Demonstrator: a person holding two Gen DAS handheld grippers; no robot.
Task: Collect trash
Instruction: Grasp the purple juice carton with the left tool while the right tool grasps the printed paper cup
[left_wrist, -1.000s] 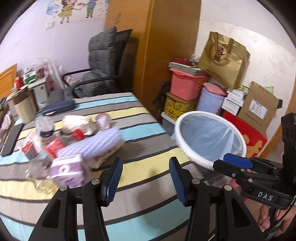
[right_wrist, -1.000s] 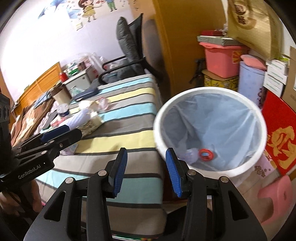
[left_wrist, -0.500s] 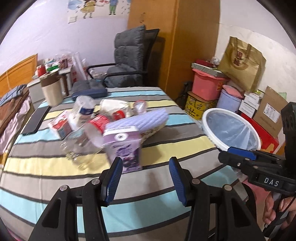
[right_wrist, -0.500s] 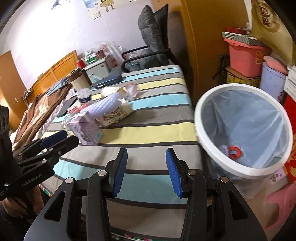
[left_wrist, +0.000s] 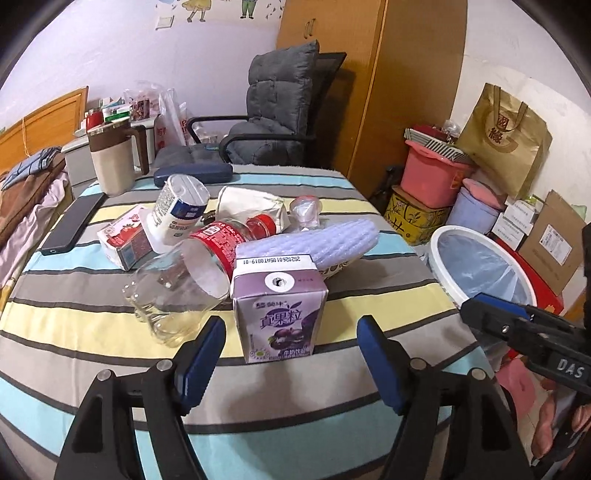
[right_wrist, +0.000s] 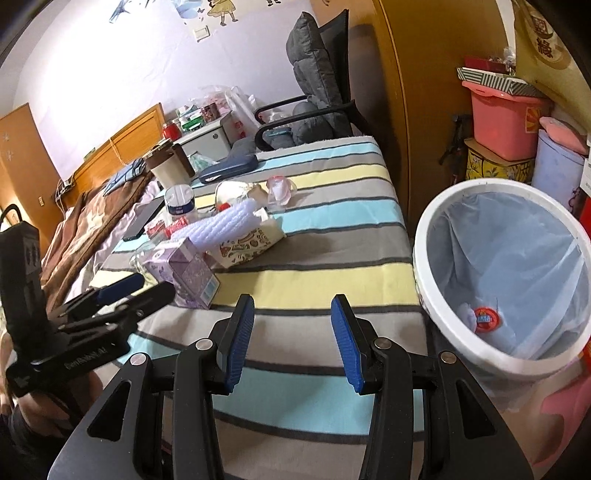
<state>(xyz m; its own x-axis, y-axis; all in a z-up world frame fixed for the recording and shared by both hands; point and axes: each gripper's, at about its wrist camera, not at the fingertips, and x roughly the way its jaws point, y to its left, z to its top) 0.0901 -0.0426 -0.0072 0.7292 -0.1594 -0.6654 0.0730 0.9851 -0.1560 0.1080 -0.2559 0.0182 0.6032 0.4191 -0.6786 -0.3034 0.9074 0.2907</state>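
A purple drink carton (left_wrist: 279, 312) stands upright on the striped table (left_wrist: 110, 369), just ahead of my open, empty left gripper (left_wrist: 290, 343). Behind it lie a clear plastic bottle with a red label (left_wrist: 184, 280), a red carton (left_wrist: 123, 236), a white bottle (left_wrist: 177, 214), a white pouch (left_wrist: 251, 205) and a tissue box under a lilac cover (left_wrist: 332, 242). The white bin with a blue liner (right_wrist: 506, 273) stands right of the table, with a bottle with a red cap (right_wrist: 485, 319) inside. My right gripper (right_wrist: 291, 332) is open and empty over the table's near edge.
A phone (left_wrist: 72, 223), a beige jug (left_wrist: 110, 162) and a dark case (left_wrist: 194, 173) sit at the table's far side. A grey chair (left_wrist: 273, 110) stands behind. Boxes, a pink tub (left_wrist: 432, 177) and a gold bag (left_wrist: 506, 136) crowd the floor by the bin.
My left gripper has swung left from the bin toward the trash pile; the purple carton now sits centred between its fingers. My right gripper has drawn back from the bin over the table.
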